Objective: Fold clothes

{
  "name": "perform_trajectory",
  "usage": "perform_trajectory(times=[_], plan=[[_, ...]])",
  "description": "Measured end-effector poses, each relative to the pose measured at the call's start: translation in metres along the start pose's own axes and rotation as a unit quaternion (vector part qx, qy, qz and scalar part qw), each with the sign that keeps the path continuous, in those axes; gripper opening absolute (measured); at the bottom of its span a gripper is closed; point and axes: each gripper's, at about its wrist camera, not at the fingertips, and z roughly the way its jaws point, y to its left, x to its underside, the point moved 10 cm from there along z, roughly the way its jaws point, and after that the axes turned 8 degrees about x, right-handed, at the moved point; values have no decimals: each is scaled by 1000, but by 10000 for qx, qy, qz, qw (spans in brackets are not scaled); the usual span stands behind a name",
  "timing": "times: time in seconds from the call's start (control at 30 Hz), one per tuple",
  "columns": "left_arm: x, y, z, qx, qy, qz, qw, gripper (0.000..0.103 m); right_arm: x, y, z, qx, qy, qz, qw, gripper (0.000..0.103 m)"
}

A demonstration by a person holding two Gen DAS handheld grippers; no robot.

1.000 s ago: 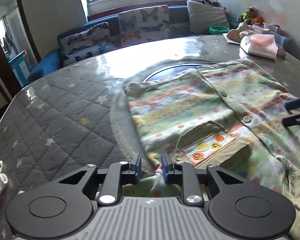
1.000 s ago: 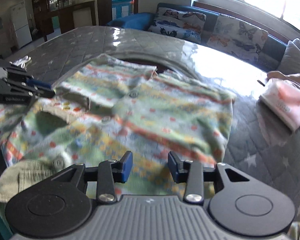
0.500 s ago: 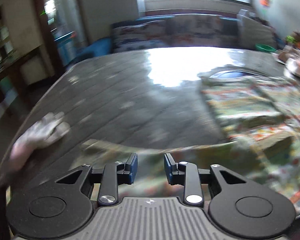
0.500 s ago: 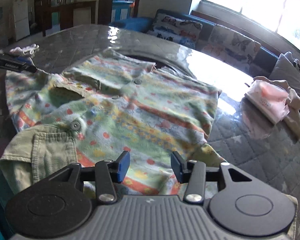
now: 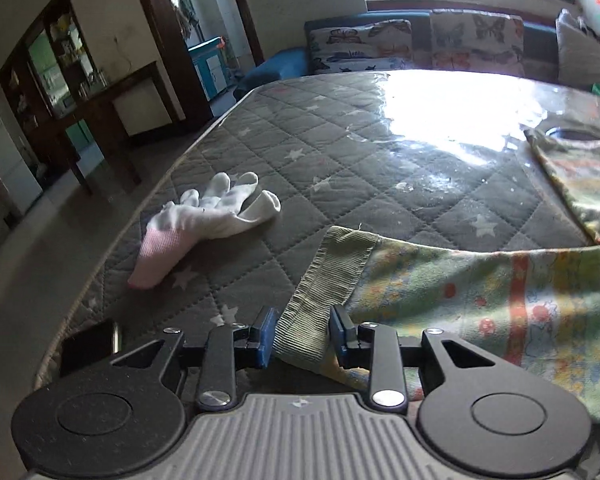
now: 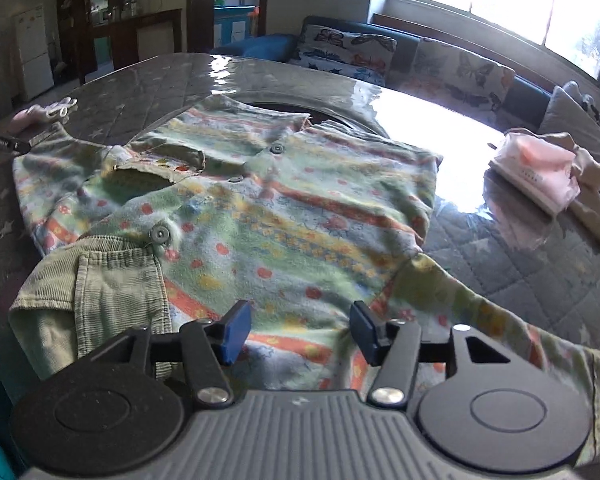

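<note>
A child's green patterned shirt (image 6: 284,216) with buttons and corduroy cuffs lies spread on the quilted grey table (image 6: 532,264). In the left wrist view its left sleeve (image 5: 480,300) stretches out, and the ribbed cuff (image 5: 320,300) lies between the jaws of my left gripper (image 5: 302,338), which stand a little apart around it. My right gripper (image 6: 296,332) is open and empty, just above the shirt's bottom hem. The right sleeve (image 6: 512,320) lies spread to the right of it.
A white and pink glove (image 5: 204,220) lies near the table's left edge. Folded pink and beige clothes (image 6: 548,176) sit at the far right. A dark phone-like object (image 5: 90,346) lies at the near left corner. A sofa (image 6: 380,56) is behind the table.
My left gripper has swung left and pulled the left sleeve out flat by its cuff; its jaws have widened. My right gripper has opened wider and drawn back toward the hem.
</note>
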Motion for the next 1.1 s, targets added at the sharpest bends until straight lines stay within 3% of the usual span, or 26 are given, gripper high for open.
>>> perform_trajectory(times=[0.3,0.57,0.73,0.87,1.03,1.1], plan=[[-17,-13,-4,77,-9,36,10000,36,17,-59,-23,502,-133,866,9949,56],[-44,-79,-24,961,-185,175,9950,50,46,-120,-14,1087,152,1544,9819,56],[-59,-137,-36,1679,-290,376,9847,58,50,-148,-6,1483,241,1773,9726,56],[-63,-186,-46,2093,-321,688,9749,68,53,-155,-4,1531,217,1967,9682,59],[-62,-236,-55,2487,-301,908,9639,81,55,-150,-3,1543,175,2040,9666,81],[-61,-251,-57,2558,-302,936,9617,89,55,-148,-2,1536,141,2049,9665,85]])
